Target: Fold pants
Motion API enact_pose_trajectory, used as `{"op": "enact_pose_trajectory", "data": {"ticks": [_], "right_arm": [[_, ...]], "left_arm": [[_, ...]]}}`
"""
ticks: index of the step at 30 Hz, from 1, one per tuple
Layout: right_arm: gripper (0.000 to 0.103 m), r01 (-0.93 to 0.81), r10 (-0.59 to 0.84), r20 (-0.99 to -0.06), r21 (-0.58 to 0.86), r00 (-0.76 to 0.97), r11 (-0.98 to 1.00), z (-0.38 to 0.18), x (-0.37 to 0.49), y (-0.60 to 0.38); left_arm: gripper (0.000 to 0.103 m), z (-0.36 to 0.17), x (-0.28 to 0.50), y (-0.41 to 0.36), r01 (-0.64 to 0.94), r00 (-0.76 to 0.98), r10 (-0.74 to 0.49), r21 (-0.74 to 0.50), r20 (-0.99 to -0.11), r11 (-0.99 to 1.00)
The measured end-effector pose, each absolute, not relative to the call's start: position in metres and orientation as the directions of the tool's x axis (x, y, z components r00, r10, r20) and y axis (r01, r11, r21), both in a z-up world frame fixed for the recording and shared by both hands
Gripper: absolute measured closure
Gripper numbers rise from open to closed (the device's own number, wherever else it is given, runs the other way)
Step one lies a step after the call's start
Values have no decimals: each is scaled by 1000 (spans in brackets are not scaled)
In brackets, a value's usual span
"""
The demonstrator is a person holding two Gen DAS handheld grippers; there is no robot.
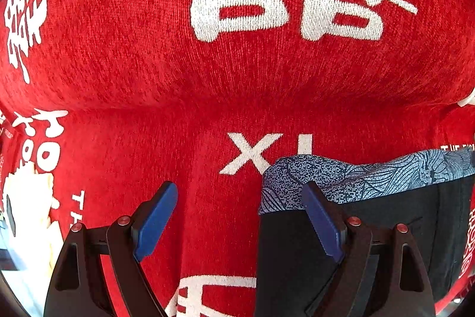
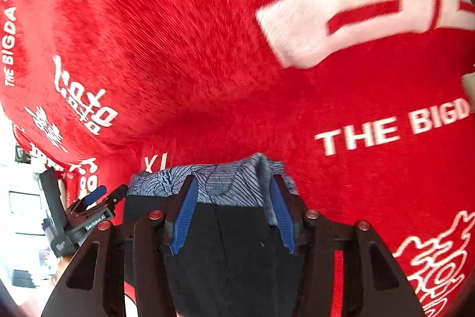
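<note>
The black pants (image 1: 297, 254) with a blue patterned waistband (image 1: 356, 177) lie on a red blanket (image 1: 207, 73). My left gripper (image 1: 240, 204) is open over the waistband's left corner; its right finger rests above the cloth, its left finger over bare blanket. In the right wrist view the pants (image 2: 237, 242) and waistband (image 2: 225, 183) lie between the fingers of my right gripper (image 2: 233, 189), which is open with the waistband edge between its blue pads. The left gripper (image 2: 98, 198) shows at the left of that view.
The red blanket with white lettering (image 2: 386, 129) covers the whole surface and rises in a soft fold (image 1: 237, 97) just beyond the waistband. A bright room edge (image 2: 23, 213) shows at the far left.
</note>
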State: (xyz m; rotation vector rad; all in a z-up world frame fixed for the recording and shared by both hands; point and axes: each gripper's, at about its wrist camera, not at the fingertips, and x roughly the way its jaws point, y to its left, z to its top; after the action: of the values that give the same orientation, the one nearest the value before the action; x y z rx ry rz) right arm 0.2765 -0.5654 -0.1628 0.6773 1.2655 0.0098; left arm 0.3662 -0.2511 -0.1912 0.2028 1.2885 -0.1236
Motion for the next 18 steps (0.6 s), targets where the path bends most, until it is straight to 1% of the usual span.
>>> {"op": "enact_pose_trajectory", "data": {"ticks": [1, 2, 4, 8, 10, 13, 15, 17, 18], "right_arm": [[86, 356, 368, -875, 468, 316, 808, -165, 279, -563], [91, 356, 359, -879, 459, 313, 814, -164, 279, -562], [94, 351, 333, -888, 436, 317, 828, -160, 276, -561], [94, 327, 245, -935, 322, 255, 889, -171, 265, -557], [94, 321, 228, -942, 300, 245, 898, -176, 266, -556], [89, 345, 189, -950, 269, 248, 899, -178, 267, -556], [86, 376, 200, -945, 289, 258, 881, -174, 262, -562], [75, 390, 198, -945, 290, 261, 874, -167, 254, -568], [74, 389, 185, -948, 277, 258, 878, -163, 250, -568]], "left_arm": [[16, -192, 367, -250, 201, 273, 21, 78, -962, 976], [16, -191, 367, -250, 199, 271, 17, 73, -962, 977], [16, -192, 367, -250, 203, 269, 11, 68, -963, 977], [16, -194, 366, -255, 218, 263, -4, 56, -965, 974], [16, -195, 366, -257, 220, 266, 5, 66, -964, 973], [16, -194, 367, -255, 212, 262, 0, 57, -965, 976], [16, -189, 366, -252, 210, 266, -12, 46, -964, 977], [16, -185, 364, -249, 218, 268, -16, 45, -963, 975], [16, -182, 361, -248, 224, 269, -19, 43, -963, 974]]}}
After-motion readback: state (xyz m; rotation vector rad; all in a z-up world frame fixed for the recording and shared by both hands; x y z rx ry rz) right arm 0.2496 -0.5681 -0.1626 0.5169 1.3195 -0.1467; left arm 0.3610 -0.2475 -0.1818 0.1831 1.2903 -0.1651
